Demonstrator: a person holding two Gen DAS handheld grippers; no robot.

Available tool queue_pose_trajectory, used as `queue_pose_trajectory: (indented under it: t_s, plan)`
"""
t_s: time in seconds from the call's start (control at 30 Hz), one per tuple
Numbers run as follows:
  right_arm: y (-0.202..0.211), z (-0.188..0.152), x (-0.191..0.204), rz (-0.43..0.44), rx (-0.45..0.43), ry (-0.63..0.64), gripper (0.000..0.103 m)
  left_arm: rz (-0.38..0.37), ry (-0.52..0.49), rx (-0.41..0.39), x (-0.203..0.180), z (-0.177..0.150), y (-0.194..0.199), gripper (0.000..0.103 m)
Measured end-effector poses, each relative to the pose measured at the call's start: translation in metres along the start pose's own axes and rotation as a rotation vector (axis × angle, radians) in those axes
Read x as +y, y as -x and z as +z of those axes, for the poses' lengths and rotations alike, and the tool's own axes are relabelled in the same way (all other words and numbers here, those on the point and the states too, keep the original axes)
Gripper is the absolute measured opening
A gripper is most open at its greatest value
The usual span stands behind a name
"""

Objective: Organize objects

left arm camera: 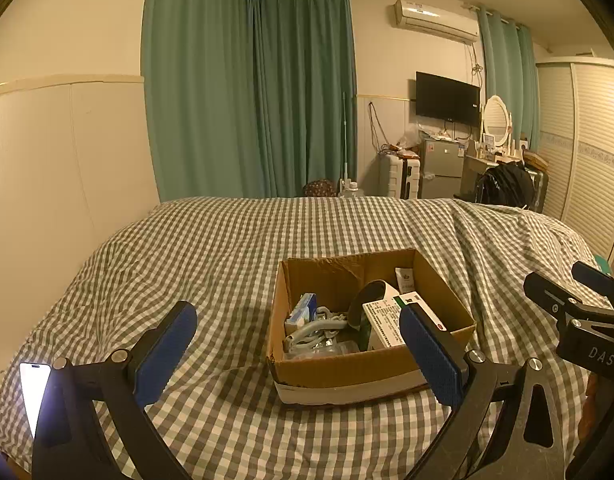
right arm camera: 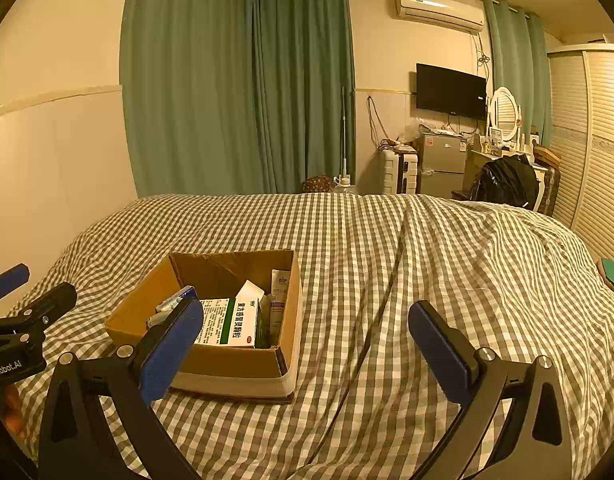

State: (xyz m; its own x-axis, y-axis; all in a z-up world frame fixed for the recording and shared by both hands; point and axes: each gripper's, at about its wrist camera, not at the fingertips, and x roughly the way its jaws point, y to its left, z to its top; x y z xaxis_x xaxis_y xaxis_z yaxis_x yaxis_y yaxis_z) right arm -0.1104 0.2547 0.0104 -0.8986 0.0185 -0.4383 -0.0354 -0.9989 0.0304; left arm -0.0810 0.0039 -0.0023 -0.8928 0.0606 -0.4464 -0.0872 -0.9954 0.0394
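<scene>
The cardboard box (left arm camera: 371,368) sits on the checked bed cover (left arm camera: 211,248), toward the near edge; inside lie a white-green medicine box (right arm camera: 231,322) and a grey cable (left arm camera: 307,330); the left gripper (left arm camera: 299,354) and right gripper (right arm camera: 307,354) both stand wide apart, holding nothing.

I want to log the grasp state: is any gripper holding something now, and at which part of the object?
Nothing is held. The left gripper and the right gripper are both open and empty above the checked bedcover; the items lie in the cardboard box.
</scene>
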Motion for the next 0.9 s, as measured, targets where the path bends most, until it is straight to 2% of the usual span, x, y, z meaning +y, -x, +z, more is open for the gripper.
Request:
queue_pose_trajectory:
  t_s: [0.9]
  plan:
    - [0.0033,-0.0033,0.0084,-0.002,0.004,0.012,0.103,0.006,0.0,0.016,0.0023,-0.0052,-0.0007,0.103]
